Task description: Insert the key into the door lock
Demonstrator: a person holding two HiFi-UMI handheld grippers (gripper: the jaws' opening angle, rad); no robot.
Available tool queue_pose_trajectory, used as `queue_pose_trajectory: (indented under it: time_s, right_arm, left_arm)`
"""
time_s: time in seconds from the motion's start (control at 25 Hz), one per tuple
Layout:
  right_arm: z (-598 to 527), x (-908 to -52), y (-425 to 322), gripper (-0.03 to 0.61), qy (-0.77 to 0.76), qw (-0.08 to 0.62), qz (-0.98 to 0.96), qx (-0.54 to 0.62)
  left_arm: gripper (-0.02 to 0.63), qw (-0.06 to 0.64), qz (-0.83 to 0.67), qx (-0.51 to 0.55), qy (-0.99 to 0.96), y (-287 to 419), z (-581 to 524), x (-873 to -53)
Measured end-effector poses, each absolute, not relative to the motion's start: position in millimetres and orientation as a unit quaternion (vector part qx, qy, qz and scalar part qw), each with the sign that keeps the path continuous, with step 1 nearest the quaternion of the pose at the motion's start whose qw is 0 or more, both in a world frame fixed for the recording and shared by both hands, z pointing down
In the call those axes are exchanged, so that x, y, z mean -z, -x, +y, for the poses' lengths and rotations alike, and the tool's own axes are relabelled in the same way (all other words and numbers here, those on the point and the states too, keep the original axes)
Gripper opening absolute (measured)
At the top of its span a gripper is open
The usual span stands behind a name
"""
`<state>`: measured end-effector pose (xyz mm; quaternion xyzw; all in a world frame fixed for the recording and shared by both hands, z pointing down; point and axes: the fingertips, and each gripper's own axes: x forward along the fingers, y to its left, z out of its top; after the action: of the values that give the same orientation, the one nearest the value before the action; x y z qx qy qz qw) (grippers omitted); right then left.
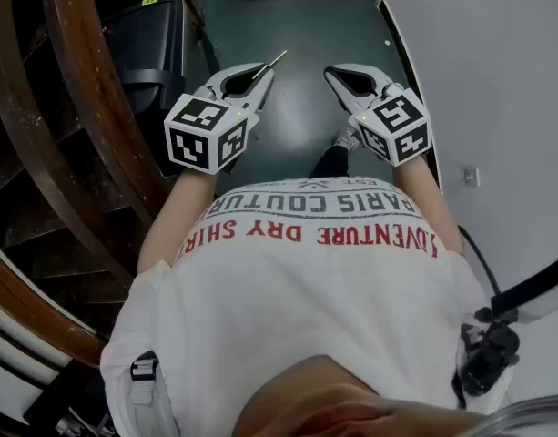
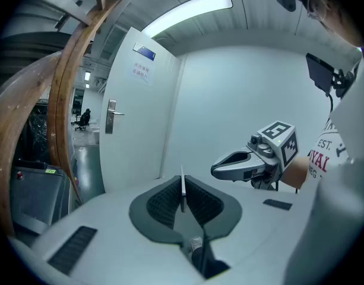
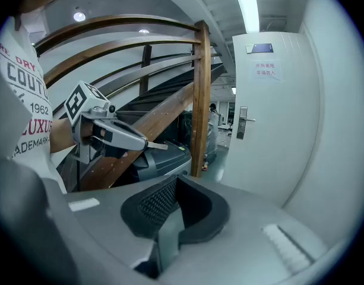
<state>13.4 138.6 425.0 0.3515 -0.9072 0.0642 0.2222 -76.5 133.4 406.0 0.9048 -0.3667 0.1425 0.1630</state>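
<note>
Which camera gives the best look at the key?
The right gripper view: the key shows side-on, sticking out of the left gripper. In the left gripper view the key is only an edge-on sliver between the jaws. In the head view the key is a small thin tip.

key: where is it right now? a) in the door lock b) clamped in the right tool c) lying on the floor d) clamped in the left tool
d: the key stands pinched between the pads of the left tool, its tip poking out ahead. The right tool is shut with nothing in it, and the door stands well off from both.
</note>
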Motion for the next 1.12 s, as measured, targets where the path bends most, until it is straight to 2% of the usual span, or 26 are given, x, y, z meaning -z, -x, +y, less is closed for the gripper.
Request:
queue_pose_trajectory:
  time_s: [1.12]
  right_arm:
    - [131.4,-392.6,3.8,0.002,-0.334,0.164,-0.926,-0.07]
  left_arm:
    - [0.023,0.154,-0.36,-0.116,-0.913,80.1,129.0,-380.0]
